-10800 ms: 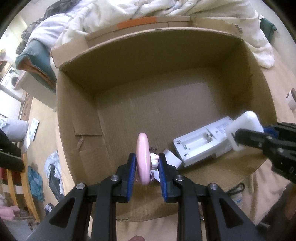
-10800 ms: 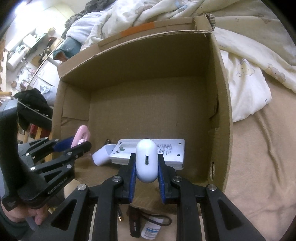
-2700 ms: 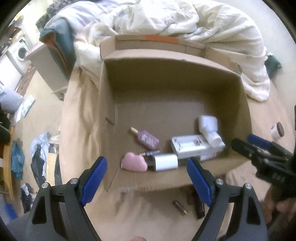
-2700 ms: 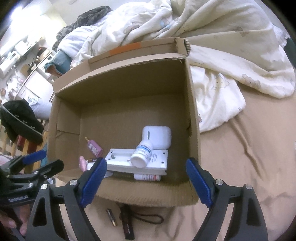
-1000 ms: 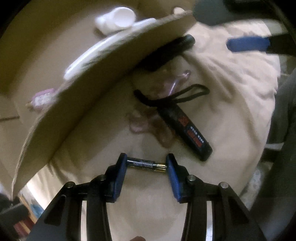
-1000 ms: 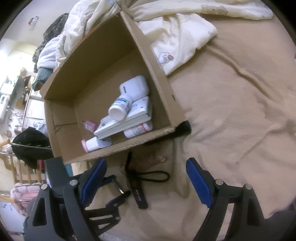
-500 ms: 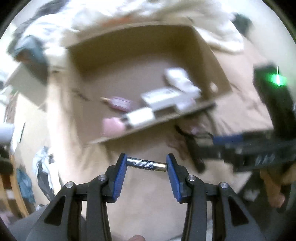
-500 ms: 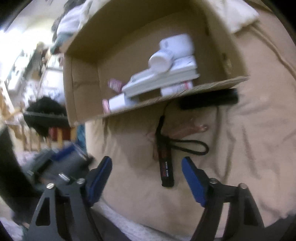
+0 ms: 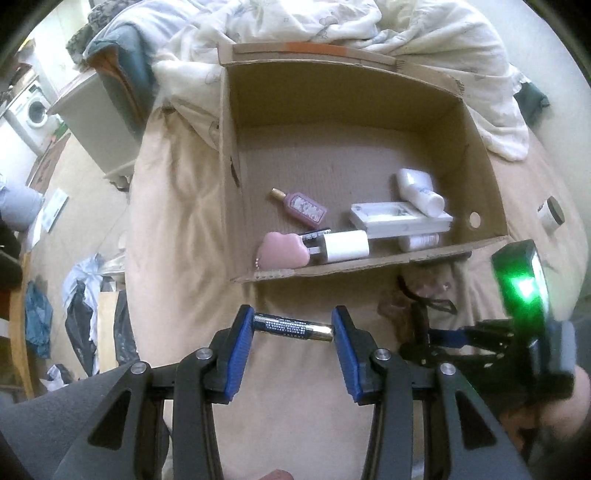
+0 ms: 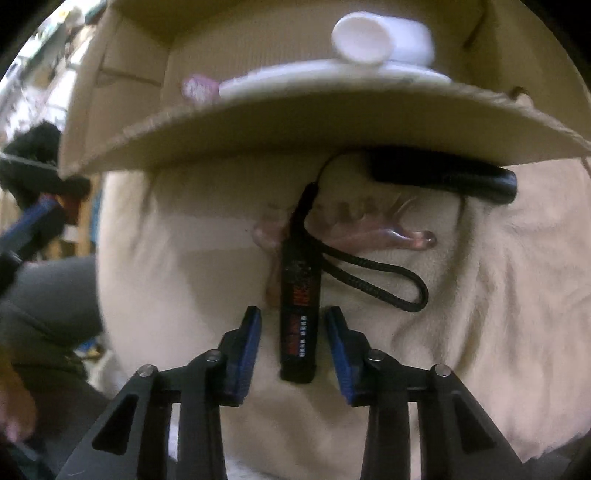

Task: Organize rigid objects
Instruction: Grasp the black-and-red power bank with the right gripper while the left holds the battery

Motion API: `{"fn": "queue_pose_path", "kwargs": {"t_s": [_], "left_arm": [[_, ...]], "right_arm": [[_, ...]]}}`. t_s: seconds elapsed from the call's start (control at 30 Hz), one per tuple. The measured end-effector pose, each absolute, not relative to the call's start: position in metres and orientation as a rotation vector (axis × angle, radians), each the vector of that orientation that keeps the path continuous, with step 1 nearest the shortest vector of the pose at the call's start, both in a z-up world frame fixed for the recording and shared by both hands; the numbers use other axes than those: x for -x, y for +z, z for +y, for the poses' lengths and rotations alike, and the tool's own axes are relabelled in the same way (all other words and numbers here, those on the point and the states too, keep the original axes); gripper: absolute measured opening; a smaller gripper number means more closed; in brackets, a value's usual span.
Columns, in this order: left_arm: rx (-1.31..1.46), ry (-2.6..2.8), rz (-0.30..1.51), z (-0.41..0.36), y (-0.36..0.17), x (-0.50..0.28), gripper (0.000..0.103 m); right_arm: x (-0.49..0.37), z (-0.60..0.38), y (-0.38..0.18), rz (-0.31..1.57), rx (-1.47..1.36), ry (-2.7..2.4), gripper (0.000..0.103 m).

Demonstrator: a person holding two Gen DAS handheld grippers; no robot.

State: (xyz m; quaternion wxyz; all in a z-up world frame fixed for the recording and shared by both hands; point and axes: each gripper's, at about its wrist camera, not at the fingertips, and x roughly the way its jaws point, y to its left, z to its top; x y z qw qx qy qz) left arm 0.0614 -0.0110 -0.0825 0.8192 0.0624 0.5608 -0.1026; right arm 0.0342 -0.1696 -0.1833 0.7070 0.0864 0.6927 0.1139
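My left gripper (image 9: 294, 326) is shut on a black and gold battery (image 9: 293, 326), held end to end above the beige blanket, short of the cardboard box (image 9: 369, 264). The box holds a pink cloud charm (image 9: 282, 251), a white charger (image 9: 345, 245), a pink perfume bottle (image 9: 303, 208), a white flat device (image 9: 400, 219) and white bottles (image 9: 419, 190). My right gripper (image 10: 293, 334) is open, low over the blanket, its blue pads on either side of a black stick with a lanyard (image 10: 299, 306). It also shows in the left wrist view (image 9: 443, 338).
A long black object (image 10: 443, 177) lies under the box's near wall (image 10: 295, 118). A clear pink clip (image 10: 369, 229) lies by the lanyard. A small jar (image 9: 552, 216) sits right of the box. A rumpled white duvet (image 9: 369, 33) lies behind; the bed edge is at left.
My left gripper has lifted the battery off the blanket and turned toward the box. My right gripper has dropped down to the black stick and narrowed around it.
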Motion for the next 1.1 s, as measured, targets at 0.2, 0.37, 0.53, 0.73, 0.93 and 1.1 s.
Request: {"fn": "queue_pose_path", "kwargs": {"t_s": [0.2, 0.37, 0.53, 0.73, 0.93, 1.1], "left_arm": [[-0.148, -0.218, 1.184, -0.015, -0.084, -0.059, 0.04], [-0.098, -0.152, 1.17, 0.001, -0.08, -0.061, 0.04], [-0.053, -0.113, 1.14, 0.012, -0.072, -0.063, 0.04], [-0.061, -0.107, 1.126, 0.009, -0.067, -0.067, 0.04], [-0.054, -0.14, 1.12, -0.002, -0.048, -0.087, 0.04], [-0.061, -0.163, 1.116, -0.012, -0.033, -0.106, 0.04]], "right_arm": [[-0.025, -0.165, -0.176, 1.534, -0.154, 0.274, 0.021], [-0.011, -0.17, -0.15, 1.53, -0.271, 0.375, 0.021], [0.002, -0.171, -0.118, 1.476, -0.291, 0.437, 0.021], [0.007, -0.18, -0.075, 1.374, -0.328, 0.502, 0.021], [-0.023, -0.204, -0.027, 1.223, -0.351, 0.472, 0.021], [-0.059, -0.216, -0.01, 1.165, -0.347, 0.436, 0.021]]}}
